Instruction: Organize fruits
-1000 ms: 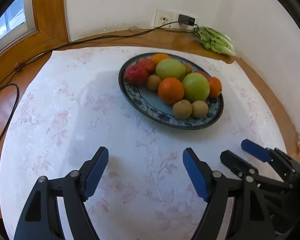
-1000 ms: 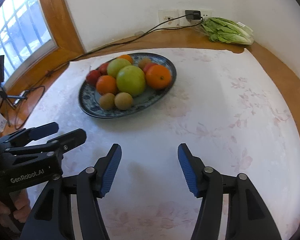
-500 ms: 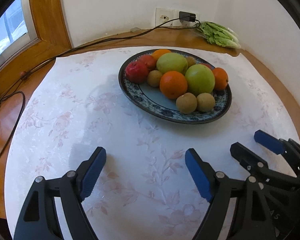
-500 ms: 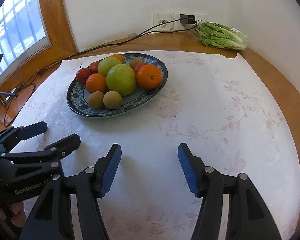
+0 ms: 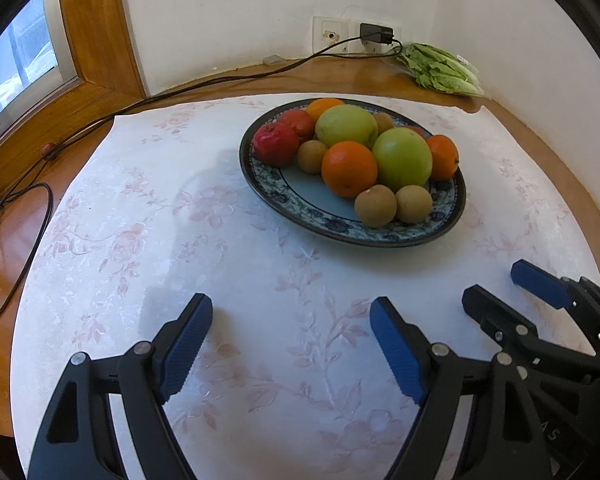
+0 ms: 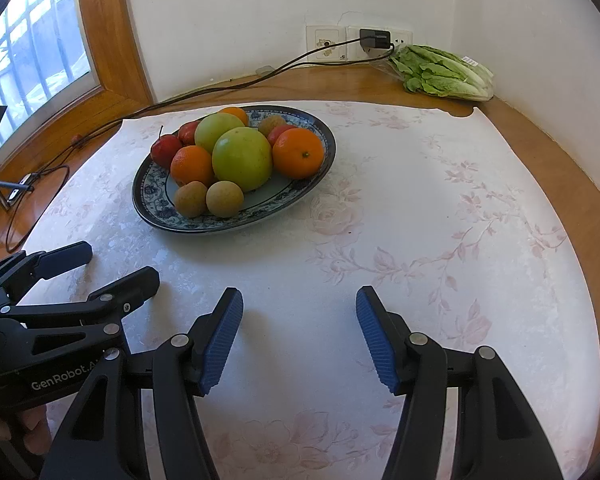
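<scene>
A blue patterned oval plate sits on the white floral tablecloth, piled with fruit: two green apples, oranges, red fruits and brown kiwis. My left gripper is open and empty, low over the cloth in front of the plate. My right gripper is open and empty, beside it to the right; it also shows in the left wrist view.
A bag of green lettuce lies in the back right corner by the wall sockets. A black cable runs along the wooden ledge to the left. A window is at the left.
Both grippers have pulled back and risen slightly, so the plate appears a little farther away and more central. Both stay open and empty. The fruit has not moved.
</scene>
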A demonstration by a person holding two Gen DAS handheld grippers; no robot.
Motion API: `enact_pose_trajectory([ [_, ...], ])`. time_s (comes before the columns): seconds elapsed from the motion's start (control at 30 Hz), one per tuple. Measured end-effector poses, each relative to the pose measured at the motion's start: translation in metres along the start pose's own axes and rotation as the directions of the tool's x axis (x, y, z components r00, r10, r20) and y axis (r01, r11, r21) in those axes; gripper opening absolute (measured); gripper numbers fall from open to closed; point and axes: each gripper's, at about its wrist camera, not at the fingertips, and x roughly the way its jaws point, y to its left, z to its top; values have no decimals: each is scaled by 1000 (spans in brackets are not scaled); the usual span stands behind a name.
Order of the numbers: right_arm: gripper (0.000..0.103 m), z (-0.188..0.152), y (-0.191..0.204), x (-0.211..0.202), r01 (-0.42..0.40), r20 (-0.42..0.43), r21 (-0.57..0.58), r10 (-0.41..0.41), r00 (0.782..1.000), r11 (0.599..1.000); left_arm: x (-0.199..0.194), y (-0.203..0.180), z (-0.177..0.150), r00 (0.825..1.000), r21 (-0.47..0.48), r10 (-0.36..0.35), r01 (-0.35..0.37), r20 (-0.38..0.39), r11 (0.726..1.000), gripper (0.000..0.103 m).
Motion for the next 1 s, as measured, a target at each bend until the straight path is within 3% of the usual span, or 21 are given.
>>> enact_pose_trajectory([
  [1.0, 63, 0, 2, 0, -2, 2, -1, 2, 1000, 1000, -2, 1, 0, 1000, -2, 4, -4, 24, 1000, 84],
])
